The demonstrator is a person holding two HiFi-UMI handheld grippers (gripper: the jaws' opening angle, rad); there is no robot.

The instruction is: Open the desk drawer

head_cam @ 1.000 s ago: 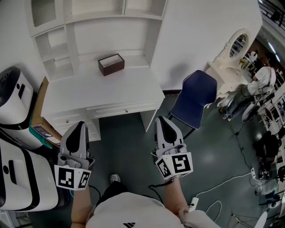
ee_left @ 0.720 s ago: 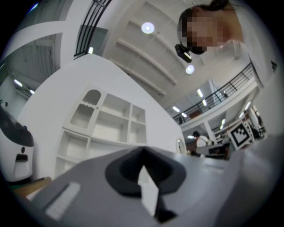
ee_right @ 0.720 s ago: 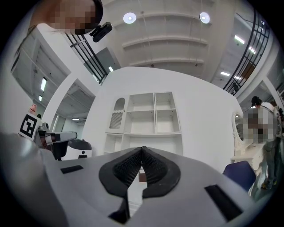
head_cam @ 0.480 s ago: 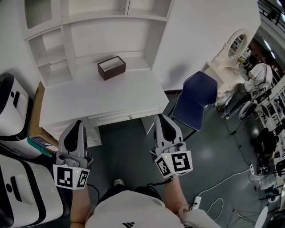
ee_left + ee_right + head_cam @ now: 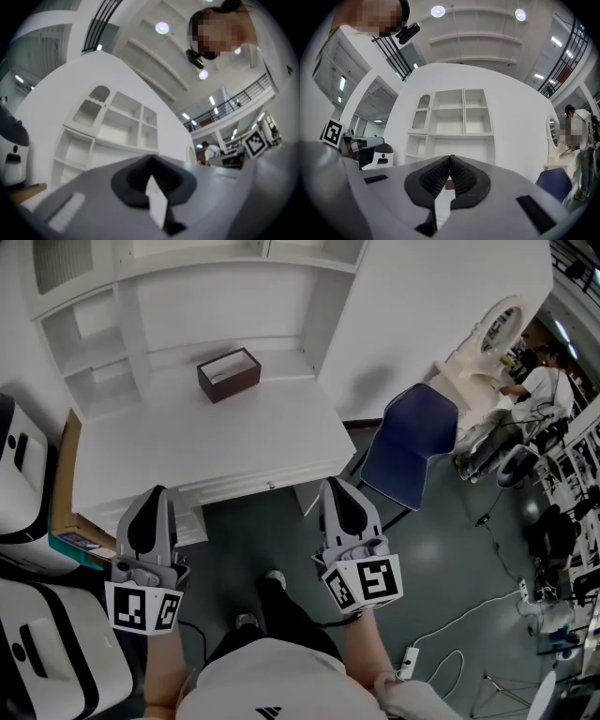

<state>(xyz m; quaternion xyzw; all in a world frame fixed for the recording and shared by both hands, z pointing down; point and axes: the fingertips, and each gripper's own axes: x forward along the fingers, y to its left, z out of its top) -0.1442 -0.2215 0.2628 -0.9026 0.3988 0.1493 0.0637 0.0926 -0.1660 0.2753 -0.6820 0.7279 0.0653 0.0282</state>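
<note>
The desk drawer [image 5: 230, 491] is white, long and flat. It sits right under the front edge of the white tabletop [image 5: 206, 442], near the middle of that edge. It has one small round knob [image 5: 272, 486] on its front. The drawer is closed, and its front sits flat with the desk.

The left gripper [image 5: 152, 498] is by the front left corner of the tabletop. Its jaws are pressed together with nothing between them. The right gripper [image 5: 336, 489] is by the front right corner, near the right end of the drawer. Its black jaws are also pressed together and hold nothing. Both grippers point at the desk and neither one touches the drawer or the knob.

A small brown box [image 5: 228, 374] sits near the back edge of the tabletop, below the white shelves [image 5: 216, 306]. A blue chair [image 5: 408, 442] stands on the floor to the right of the desk.
</note>
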